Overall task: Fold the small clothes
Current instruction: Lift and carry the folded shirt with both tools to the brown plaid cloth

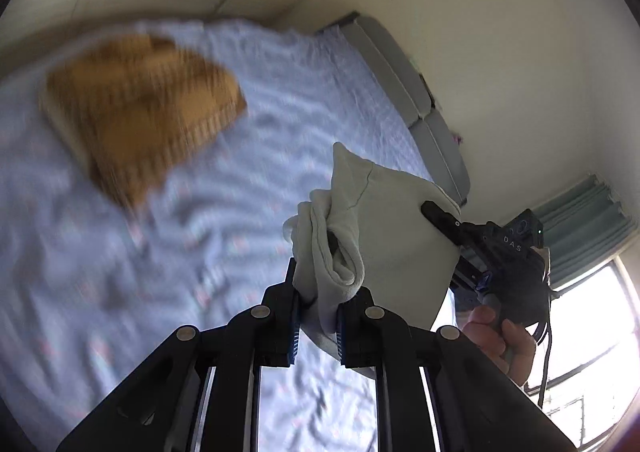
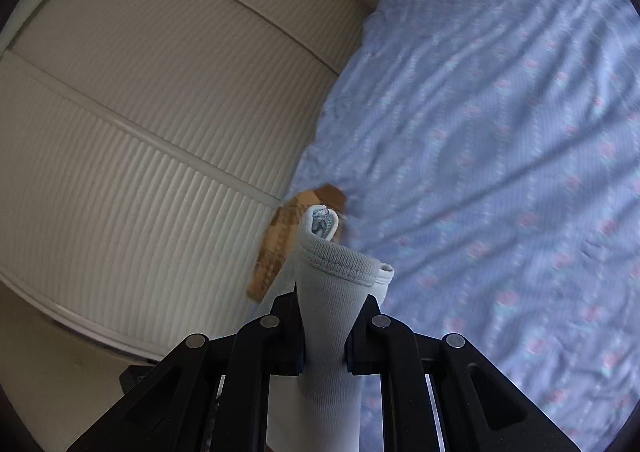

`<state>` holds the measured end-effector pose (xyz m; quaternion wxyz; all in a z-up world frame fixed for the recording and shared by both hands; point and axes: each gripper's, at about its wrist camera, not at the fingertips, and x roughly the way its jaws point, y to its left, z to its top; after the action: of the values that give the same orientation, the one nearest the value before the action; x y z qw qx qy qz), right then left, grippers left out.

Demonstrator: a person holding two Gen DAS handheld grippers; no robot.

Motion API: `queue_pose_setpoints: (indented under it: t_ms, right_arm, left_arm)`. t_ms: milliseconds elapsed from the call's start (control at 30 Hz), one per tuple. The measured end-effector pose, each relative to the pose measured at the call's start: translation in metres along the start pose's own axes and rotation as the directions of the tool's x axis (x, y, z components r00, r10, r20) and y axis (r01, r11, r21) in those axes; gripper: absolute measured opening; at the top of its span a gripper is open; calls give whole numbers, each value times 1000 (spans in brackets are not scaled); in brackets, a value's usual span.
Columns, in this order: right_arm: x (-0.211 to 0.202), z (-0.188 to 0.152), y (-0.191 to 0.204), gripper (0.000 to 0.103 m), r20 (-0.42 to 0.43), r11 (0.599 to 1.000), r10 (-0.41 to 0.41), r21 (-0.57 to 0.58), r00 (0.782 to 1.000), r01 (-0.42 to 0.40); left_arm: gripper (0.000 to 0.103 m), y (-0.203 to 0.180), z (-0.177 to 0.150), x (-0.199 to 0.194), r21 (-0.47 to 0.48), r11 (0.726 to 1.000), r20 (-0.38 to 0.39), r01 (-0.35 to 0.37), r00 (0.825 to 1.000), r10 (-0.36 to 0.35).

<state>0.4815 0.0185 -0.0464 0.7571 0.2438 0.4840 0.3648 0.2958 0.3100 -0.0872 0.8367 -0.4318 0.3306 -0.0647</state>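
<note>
A pale grey-white garment [image 1: 384, 219] hangs in the air above the bed, held between both grippers. My left gripper [image 1: 318, 312] is shut on one bunched edge of it. My right gripper [image 1: 434, 213] is shut on the other edge, to the right in the left wrist view. In the right wrist view my right gripper [image 2: 324, 336] pinches the garment's stitched hem [image 2: 332, 280], which stands up between the fingers. A folded orange-brown striped garment [image 1: 140, 107] lies on the bed to the far left; it also shows in the right wrist view [image 2: 276, 248] behind the hem.
The bed has a wrinkled light blue sheet with small pink flowers [image 2: 500, 151]. A grey padded headboard [image 1: 404, 91] runs along a white wall. A ribbed white closet door [image 2: 152, 131] stands beside the bed. A window with green curtains [image 1: 588, 219] is at the right.
</note>
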Motion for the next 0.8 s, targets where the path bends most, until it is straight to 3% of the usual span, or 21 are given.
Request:
queue_pose_setpoints:
  t_ms: [200, 333, 400, 533, 633, 800]
  right_arm:
    - [110, 77, 115, 14, 6, 990, 107, -97, 994, -106]
    - [185, 101, 139, 14, -2, 983, 153, -99, 988, -152]
    - [231, 100, 131, 14, -47, 989, 125, -69, 991, -128]
    - [290, 78, 95, 14, -152, 1000, 4, -22, 988, -7]
    - [303, 59, 64, 14, -194, 999, -39, 9, 980, 42]
    - [306, 44, 36, 16, -226, 998, -61, 14, 972, 66]
  left_arm:
    - [16, 21, 138, -47, 101, 992, 157, -73, 986, 56]
    - [16, 65, 178, -40, 121, 985, 192, -123, 976, 98]
    - [16, 98, 179, -22, 98, 981, 168, -166, 974, 149]
    - [16, 161, 166, 21, -15, 983, 40, -184, 982, 184]
    - [16, 187, 150, 42, -68, 982, -22, -178, 984, 177]
    - [17, 189, 136, 44, -32, 983, 6, -182, 983, 182]
